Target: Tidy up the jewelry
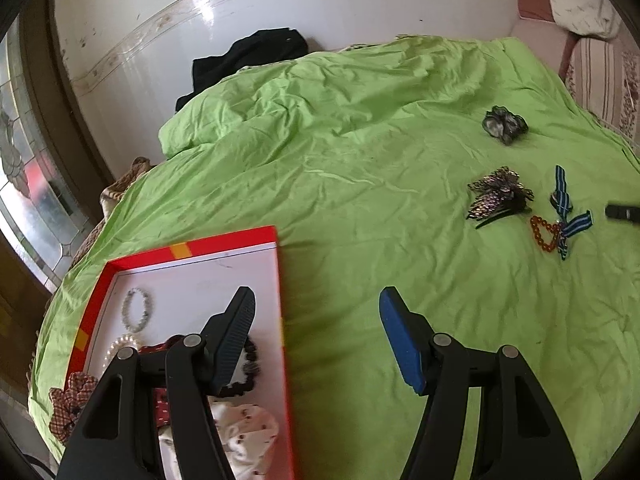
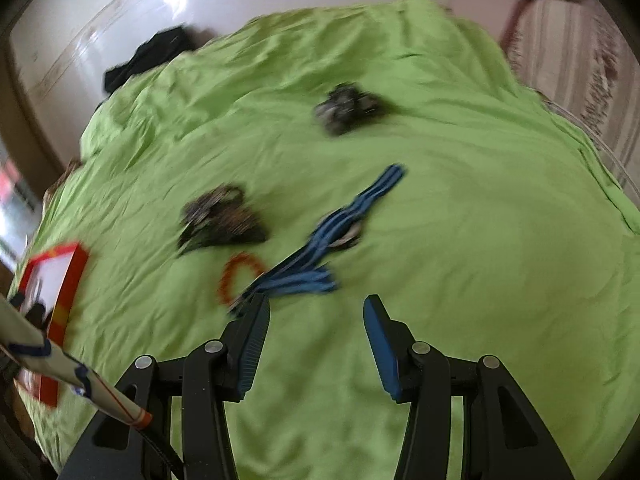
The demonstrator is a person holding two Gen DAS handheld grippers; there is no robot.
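Observation:
A red-rimmed white box (image 1: 236, 240) lies on the green bedspread (image 1: 360, 200) at lower left. It holds a grey bead bracelet (image 1: 137, 309), a pearl bracelet (image 1: 120, 347), a dark bead bracelet (image 1: 251, 364) and fabric scrunchies. My left gripper (image 1: 318, 300) is open and empty over the box's right rim. My right gripper (image 2: 316, 308) is open and empty just before a blue striped ribbon bow (image 2: 332, 240) and an orange bead bracelet (image 2: 236, 276). A patterned hair clip (image 2: 220, 220) and a grey scrunchie (image 2: 344, 110) lie farther off. The right wrist view is blurred.
A checked scrunchie (image 1: 68, 404) lies outside the box at the bed's left edge. Black clothing (image 1: 248, 60) sits against the white wall. A striped couch (image 1: 600, 76) with a pillow stands at the right. The right gripper's tip (image 1: 624, 213) shows at the left view's right edge.

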